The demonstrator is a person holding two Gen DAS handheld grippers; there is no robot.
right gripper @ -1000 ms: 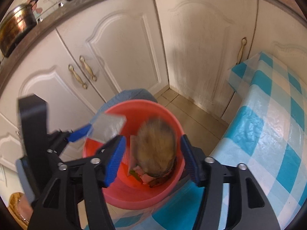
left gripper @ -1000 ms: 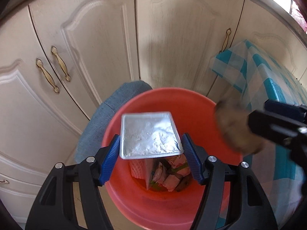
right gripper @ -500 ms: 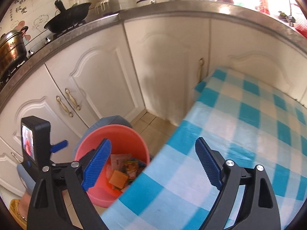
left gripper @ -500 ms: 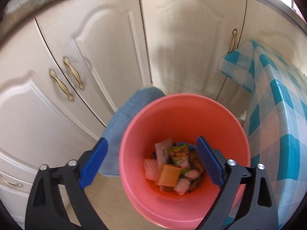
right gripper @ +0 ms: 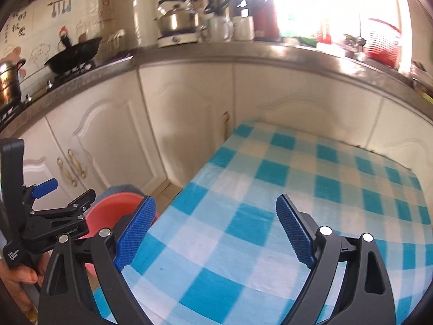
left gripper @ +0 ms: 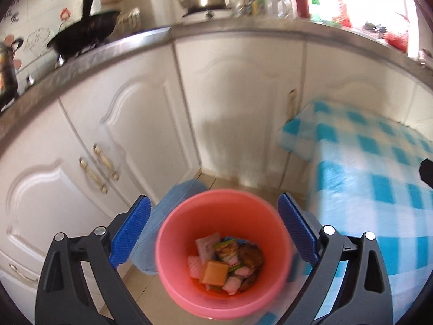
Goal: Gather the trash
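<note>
Item: trash (left gripper: 226, 266), wrappers and scraps, lying in the pink bucket (left gripper: 173, 270) on the floor; my left gripper (left gripper: 213, 233) and right gripper (right gripper: 213, 233) both gape, empty; checked tablecloth (right gripper: 311, 189) shows no litter left

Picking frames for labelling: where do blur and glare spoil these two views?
Left wrist view: motion smear softens the pink bucket rim and checked tablecloth. Right wrist view: window glare washes out the upper right; the kettle looks slightly smeared.
</note>
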